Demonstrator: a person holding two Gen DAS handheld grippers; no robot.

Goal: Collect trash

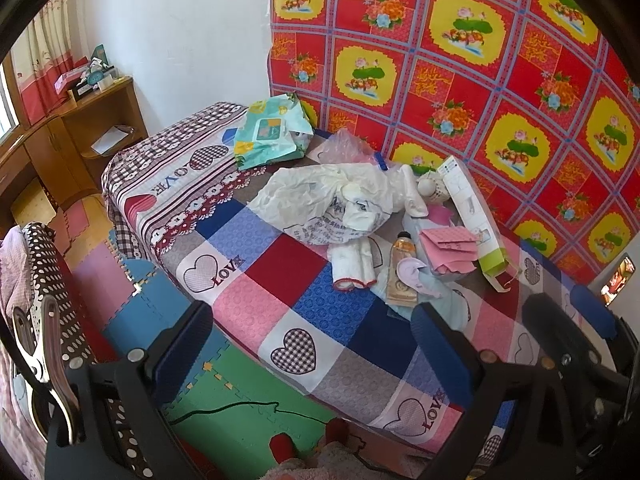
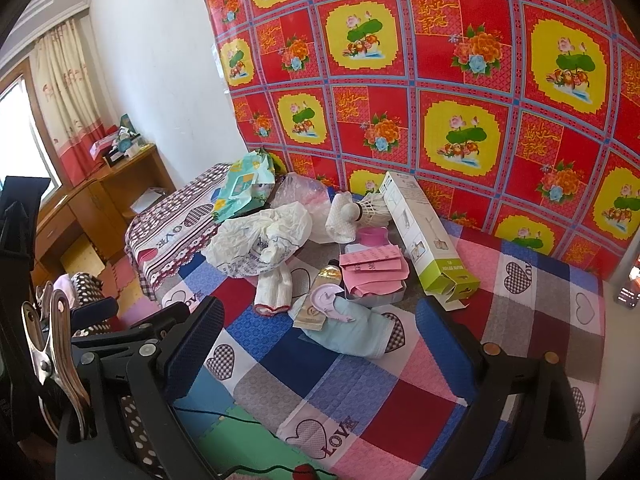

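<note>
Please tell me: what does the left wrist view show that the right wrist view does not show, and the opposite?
Only the left wrist view: the whole tube with its black cap at the top end; in the right view the cap end is hidden. Also the right gripper, open, at the lower right.

Only the right wrist view: the window beside the curtain, and the left gripper at the left edge.

Both: the crumpled white plastic bag, the long carton with a green end, the pink folded paper and the patchwork bed cover.

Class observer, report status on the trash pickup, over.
Left gripper and right gripper open, empty, above bed. Crumpled white bag untouched among clutter. Path clear.
</note>
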